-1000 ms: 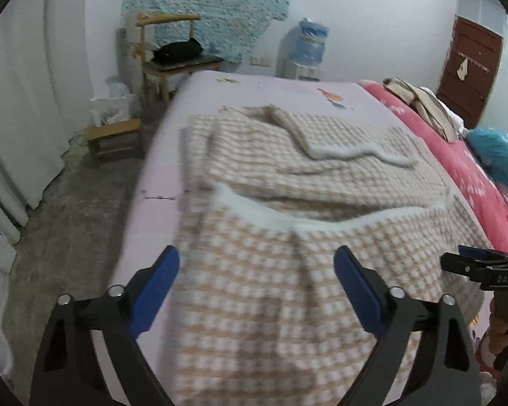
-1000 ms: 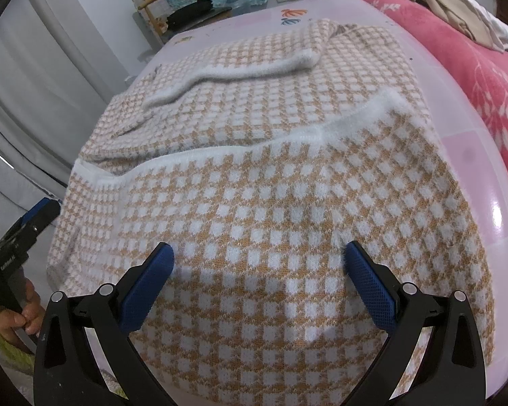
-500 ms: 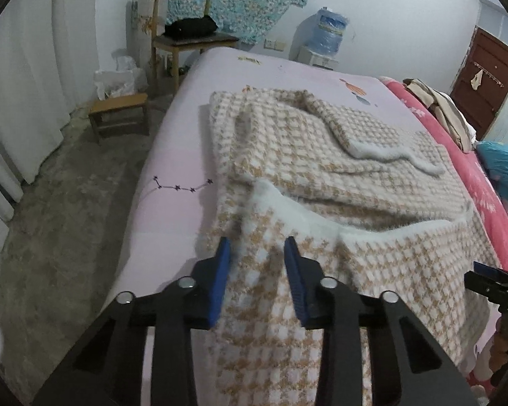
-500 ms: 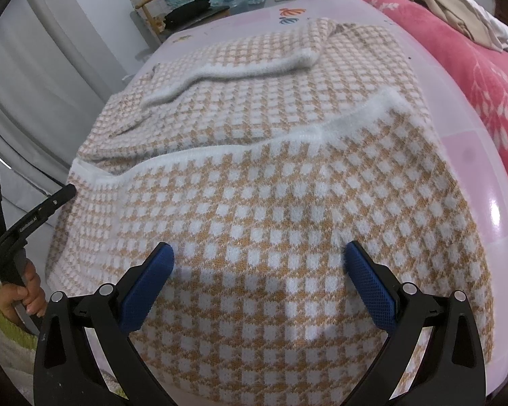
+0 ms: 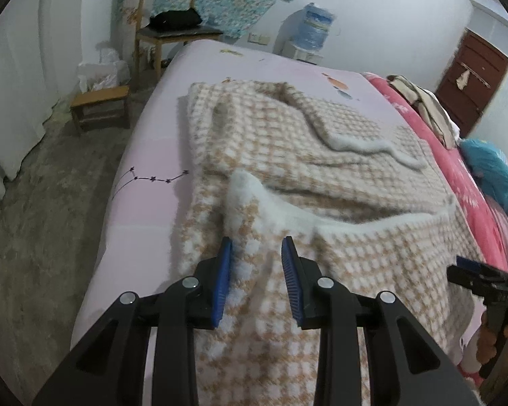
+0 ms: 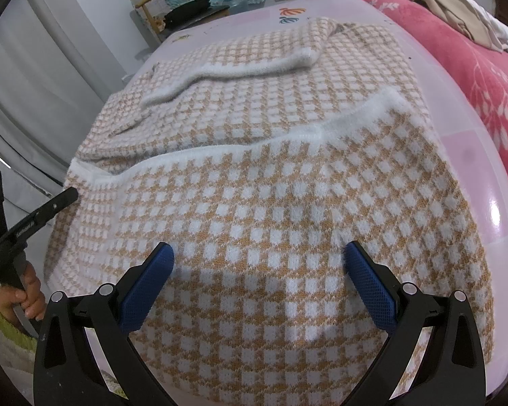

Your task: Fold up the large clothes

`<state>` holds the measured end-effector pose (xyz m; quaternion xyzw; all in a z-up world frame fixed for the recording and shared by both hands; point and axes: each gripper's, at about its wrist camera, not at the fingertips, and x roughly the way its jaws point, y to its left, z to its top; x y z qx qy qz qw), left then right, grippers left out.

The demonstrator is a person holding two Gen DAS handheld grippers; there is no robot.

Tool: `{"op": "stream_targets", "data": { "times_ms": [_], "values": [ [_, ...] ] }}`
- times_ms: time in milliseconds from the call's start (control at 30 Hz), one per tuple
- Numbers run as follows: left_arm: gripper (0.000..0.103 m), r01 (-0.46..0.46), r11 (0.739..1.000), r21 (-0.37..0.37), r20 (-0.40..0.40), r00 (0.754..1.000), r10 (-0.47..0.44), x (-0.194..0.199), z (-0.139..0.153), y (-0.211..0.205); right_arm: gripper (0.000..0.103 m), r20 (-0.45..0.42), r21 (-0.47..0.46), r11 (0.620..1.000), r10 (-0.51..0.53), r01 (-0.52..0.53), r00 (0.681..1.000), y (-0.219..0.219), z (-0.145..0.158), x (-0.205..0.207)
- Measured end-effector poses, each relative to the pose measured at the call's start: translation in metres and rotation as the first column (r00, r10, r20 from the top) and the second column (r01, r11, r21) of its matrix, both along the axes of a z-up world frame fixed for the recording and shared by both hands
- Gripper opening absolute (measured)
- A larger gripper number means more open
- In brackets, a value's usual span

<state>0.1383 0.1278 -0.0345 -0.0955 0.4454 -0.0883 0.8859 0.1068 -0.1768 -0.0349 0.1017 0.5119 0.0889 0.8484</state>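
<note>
- garment (image 5: 321,155) lies spread on the bed (image 5: 152,169), its near edge hanging over the front.
- left gripper (image 5: 257,257) at its near-left fold.
- chair (image 5: 172,27) stands behind the bed; stool (image 5: 100,108) to its left.

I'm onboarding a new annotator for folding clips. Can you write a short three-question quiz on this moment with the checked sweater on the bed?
1. True or false: the right gripper is clamped on the checked sweater.
2. Multiple choice: what stands between the fingers of the left gripper? A) bare pink bedsheet B) a raised bunch of the sweater near its white fuzzy trim C) the wooden stool
3. Fill in: against the far wall, beyond the bed, a wooden ____ holds a black item.

Key
1. False: its jaws are spread wide over flat fabric.
2. B; whether the pads actually pinch it cannot be told.
3. chair
</note>
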Motion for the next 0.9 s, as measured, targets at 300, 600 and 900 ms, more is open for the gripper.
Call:
{"op": "stream_targets", "data": {
  "times_ms": [300, 600, 900],
  "values": [
    [0.029, 0.002, 0.997, -0.078, -0.082, 0.997, -0.009, 0.024, -0.013, 0.010, 0.096, 0.001, 0.001, 1.000, 0.001, -0.001, 1.000, -0.001, 0.000, 0.000],
    [0.030, 0.041, 0.997, 0.060, -0.093, 0.995, -0.035, 0.015, -0.012, -0.014, 0.096, 0.001, 0.001, 1.000, 0.000, 0.000, 1.000, 0.000, 0.000, 0.000],
    [0.030, 0.033, 0.981, 0.192, -0.072, 0.997, -0.019, 0.012, -0.011, -0.034, 0.096, 0.001, 0.001, 1.000, 0.002, -0.002, 1.000, -0.001, 0.000, 0.001]
  ]
}}
